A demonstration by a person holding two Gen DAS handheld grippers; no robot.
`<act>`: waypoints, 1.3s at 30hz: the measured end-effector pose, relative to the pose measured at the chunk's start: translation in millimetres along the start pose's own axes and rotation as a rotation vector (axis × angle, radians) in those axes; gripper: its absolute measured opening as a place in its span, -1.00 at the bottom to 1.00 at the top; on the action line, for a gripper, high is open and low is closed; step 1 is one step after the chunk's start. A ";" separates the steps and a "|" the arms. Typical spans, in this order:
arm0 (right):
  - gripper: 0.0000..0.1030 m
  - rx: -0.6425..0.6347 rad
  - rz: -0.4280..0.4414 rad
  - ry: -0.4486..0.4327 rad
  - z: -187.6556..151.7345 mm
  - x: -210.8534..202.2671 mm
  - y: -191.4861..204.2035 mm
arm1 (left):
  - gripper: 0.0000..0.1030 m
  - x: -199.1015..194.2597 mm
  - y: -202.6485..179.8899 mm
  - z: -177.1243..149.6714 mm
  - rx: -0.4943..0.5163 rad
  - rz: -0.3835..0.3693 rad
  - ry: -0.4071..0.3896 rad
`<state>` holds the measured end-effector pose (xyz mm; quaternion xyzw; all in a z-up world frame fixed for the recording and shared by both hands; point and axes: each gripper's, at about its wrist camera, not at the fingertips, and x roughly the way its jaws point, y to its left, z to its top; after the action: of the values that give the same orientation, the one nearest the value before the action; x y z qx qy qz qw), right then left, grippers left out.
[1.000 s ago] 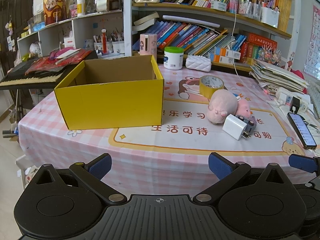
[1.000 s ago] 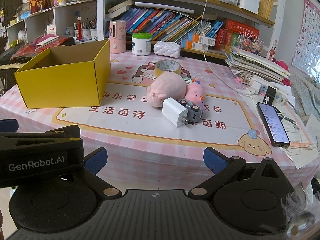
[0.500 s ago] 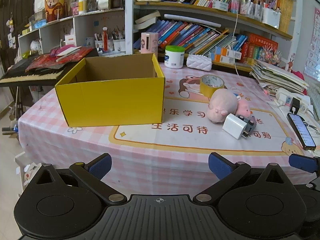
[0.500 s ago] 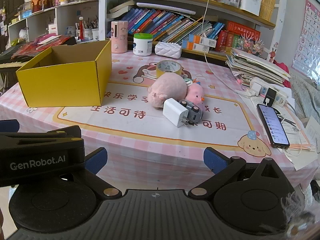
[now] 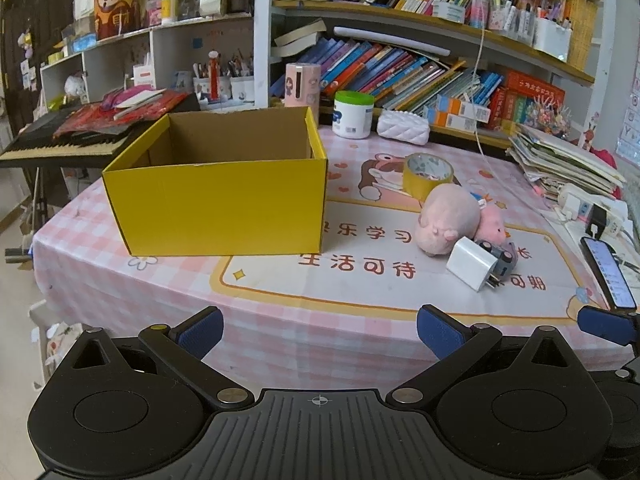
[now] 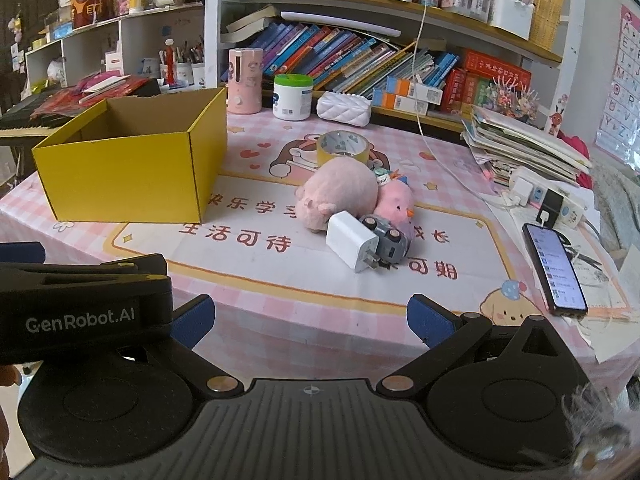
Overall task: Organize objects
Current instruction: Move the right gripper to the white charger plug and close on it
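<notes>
An empty yellow cardboard box stands open on the left of the pink table. To its right lie a pale pink plush pig, a smaller bright pink plush, a white charger plug, a grey toy car and a yellow tape roll. My left gripper and right gripper are both open and empty, short of the table's front edge.
A smartphone lies at the right edge beside a power strip and stacked papers. A white jar, pink cylinder and white pouch stand at the back before bookshelves. A keyboard is at left.
Both grippers have drifted slightly closer to the table and a little upward. Nothing on the table has moved and both stay open.
</notes>
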<state>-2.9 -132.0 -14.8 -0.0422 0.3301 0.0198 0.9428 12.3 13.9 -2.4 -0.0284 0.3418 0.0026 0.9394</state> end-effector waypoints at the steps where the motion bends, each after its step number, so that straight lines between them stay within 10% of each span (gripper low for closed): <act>1: 1.00 -0.004 0.002 -0.002 1.5 1.7 -1.2 | 1.00 2.6 0.2 1.7 -0.006 0.005 0.004; 28: 0.93 -0.026 0.063 0.035 40.4 92.6 -81.1 | 1.00 70.5 -37.4 32.8 -0.078 0.121 0.054; 39: 0.08 -0.019 0.155 0.143 40.5 138.2 -91.2 | 1.00 81.8 -48.6 26.5 -0.089 0.202 0.109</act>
<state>136.2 -217.8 -63.5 -0.0268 0.3988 0.0929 0.9119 93.2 -34.3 -32.2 -0.0354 0.3930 0.1108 0.9122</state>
